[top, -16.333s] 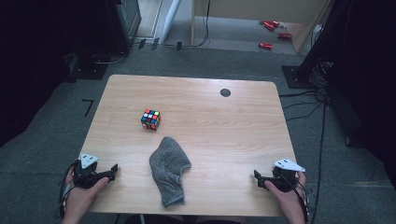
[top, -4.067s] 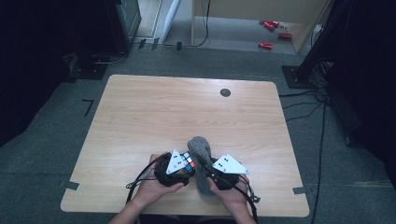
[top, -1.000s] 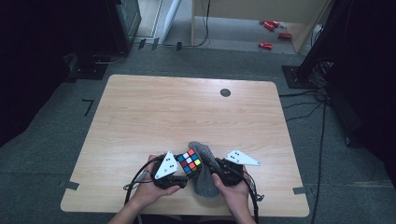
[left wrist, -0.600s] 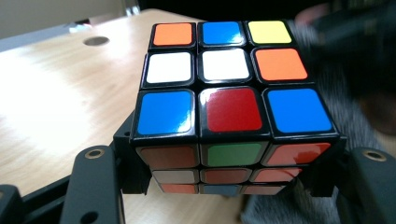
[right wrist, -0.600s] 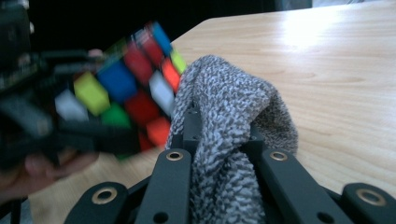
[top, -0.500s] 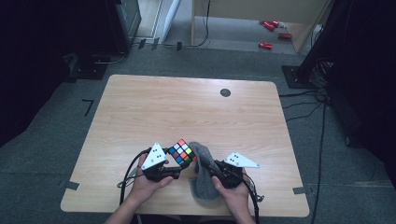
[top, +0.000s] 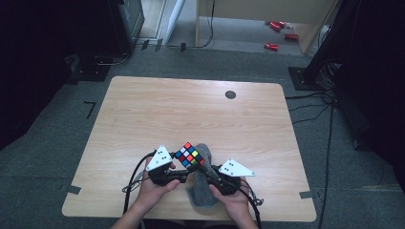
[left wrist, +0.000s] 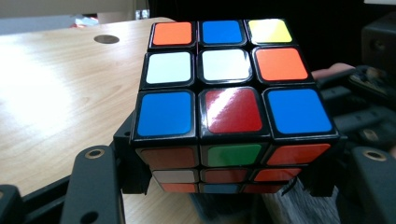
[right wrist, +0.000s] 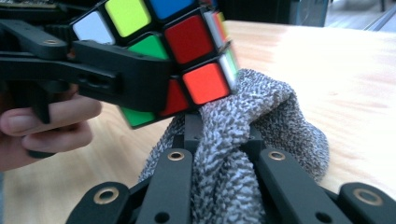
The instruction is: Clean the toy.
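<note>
Left claw (top: 184, 168), clamped on the cube (top: 189, 155), has risen; right claw (top: 204, 171) still pinches the cloth (top: 204, 191)

**A lab or workshop room**

A plain wooden table (top: 191, 114) with a cable hole (top: 230, 94) stands on grey carpet (top: 57, 157). Tape marks (top: 89, 108) are stuck to the floor beside it. Cables (top: 310, 102) trail toward dark equipment stands (top: 329, 43), and small red parts (top: 277, 33) lie near a wooden partition (top: 258, 9).
</note>
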Available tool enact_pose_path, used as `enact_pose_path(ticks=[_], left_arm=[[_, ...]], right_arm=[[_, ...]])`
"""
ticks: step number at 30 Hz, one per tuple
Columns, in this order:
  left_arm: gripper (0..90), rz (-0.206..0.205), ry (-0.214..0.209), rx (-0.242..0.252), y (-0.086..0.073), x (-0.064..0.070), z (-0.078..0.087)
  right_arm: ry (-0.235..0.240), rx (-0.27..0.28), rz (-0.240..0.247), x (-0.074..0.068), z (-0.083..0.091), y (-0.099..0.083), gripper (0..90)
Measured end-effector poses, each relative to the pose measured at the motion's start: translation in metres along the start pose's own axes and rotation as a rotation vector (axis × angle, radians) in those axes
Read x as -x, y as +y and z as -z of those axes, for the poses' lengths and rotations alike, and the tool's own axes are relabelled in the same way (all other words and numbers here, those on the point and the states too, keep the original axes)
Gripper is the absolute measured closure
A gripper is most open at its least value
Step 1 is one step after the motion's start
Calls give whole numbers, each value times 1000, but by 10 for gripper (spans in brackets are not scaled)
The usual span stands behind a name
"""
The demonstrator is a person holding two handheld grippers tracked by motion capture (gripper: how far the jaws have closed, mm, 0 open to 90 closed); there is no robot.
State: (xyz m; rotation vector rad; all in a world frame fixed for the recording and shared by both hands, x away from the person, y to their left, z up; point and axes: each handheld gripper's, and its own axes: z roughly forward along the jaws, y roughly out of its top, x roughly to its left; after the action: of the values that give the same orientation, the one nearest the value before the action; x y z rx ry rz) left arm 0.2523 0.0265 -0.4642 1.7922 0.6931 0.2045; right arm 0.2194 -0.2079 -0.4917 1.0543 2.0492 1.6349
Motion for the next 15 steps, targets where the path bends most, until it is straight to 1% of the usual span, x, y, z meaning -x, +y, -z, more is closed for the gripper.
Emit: enact_pose_path(ticks=[1,2,3,6,8,9,10,13,14,15], left_arm=[[344,5,-3,1,0,0,0],[344,11,-5,3,1,-1,0],[344,19,-11,4,1,-1,0],[344,38,-17,9,2,-4,1],[344,42,-17,11,2,-6,2],[344,45,-17,11,2,-6,3],[344,45,-19,10,3,-7,3],[344,43,-27,8,4,-6,3],[344,44,-29,8,4,-5,2],[344,46,-32,7,4,-5,1]], right_arm=[[-1,6,11,1,0,0,809],[10,6,16,-1,0,-1,809],[27,4,33,-5,-2,-2,809],[66,-21,116,-21,-10,-6,807],[67,-31,170,-29,-13,-6,808],[62,-32,183,-29,-13,-5,808],[57,-29,187,-28,-12,-4,808],[21,0,168,-18,-8,-2,809],[14,4,162,-17,-7,-1,809],[14,5,169,-17,-7,-2,809]])
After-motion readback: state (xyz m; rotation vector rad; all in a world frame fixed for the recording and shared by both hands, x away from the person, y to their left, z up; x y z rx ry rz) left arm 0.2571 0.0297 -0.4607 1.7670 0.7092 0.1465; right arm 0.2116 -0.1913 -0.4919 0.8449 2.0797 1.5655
